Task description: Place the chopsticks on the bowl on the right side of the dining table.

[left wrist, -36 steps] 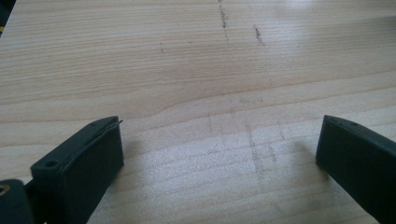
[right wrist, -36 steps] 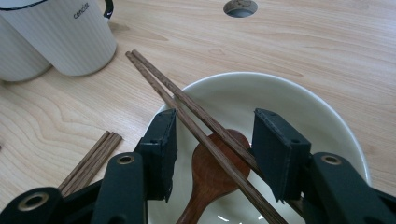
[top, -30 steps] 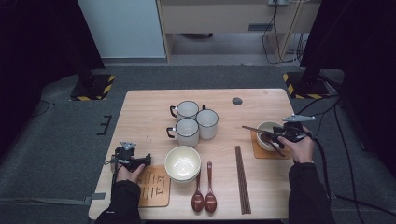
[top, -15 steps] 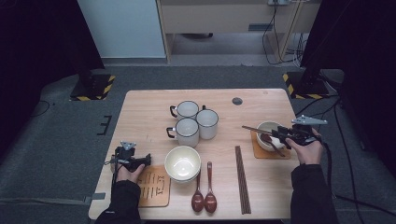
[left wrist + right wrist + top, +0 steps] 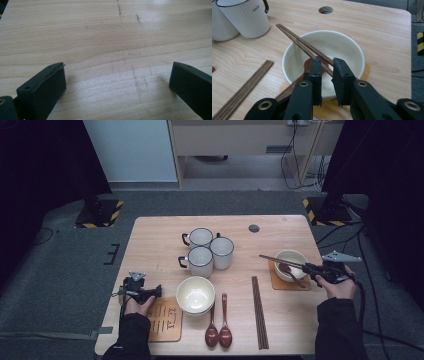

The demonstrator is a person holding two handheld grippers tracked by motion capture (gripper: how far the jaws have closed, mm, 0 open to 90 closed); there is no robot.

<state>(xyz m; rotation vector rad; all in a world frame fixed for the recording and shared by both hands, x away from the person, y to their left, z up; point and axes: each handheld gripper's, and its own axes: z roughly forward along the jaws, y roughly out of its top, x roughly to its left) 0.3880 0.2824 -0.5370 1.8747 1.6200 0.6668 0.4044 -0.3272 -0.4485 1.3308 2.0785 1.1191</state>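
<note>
A pair of brown chopsticks (image 5: 280, 260) (image 5: 297, 38) lies slanted across the rim of a white bowl (image 5: 295, 257) (image 5: 342, 47). The bowl stands on an orange coaster (image 5: 280, 285) and holds a brown spoon (image 5: 286, 268). My right gripper (image 5: 306, 266) (image 5: 327, 67) is at the bowl's right side. Its jaws have just been closing and stand narrow around the near end of the chopsticks, with a slit of bowl still showing beside the sticks. At the table's left front, my left gripper (image 5: 156, 291) (image 5: 117, 82) rests open over bare wood with nothing between its jaws.
Three white mugs (image 5: 210, 250) stand mid-table. Another white bowl (image 5: 195, 295) sits near the front, with two brown spoons (image 5: 218, 332) and a second chopstick pair (image 5: 258, 312) to its right. A printed wooden coaster (image 5: 164, 320) lies by my left hand. A round hole (image 5: 254, 228) marks the far table edge.
My right hand has slid to the right along the chopsticks, which stayed across the bowl, and its jaws have narrowed. The left hand has not moved.
</note>
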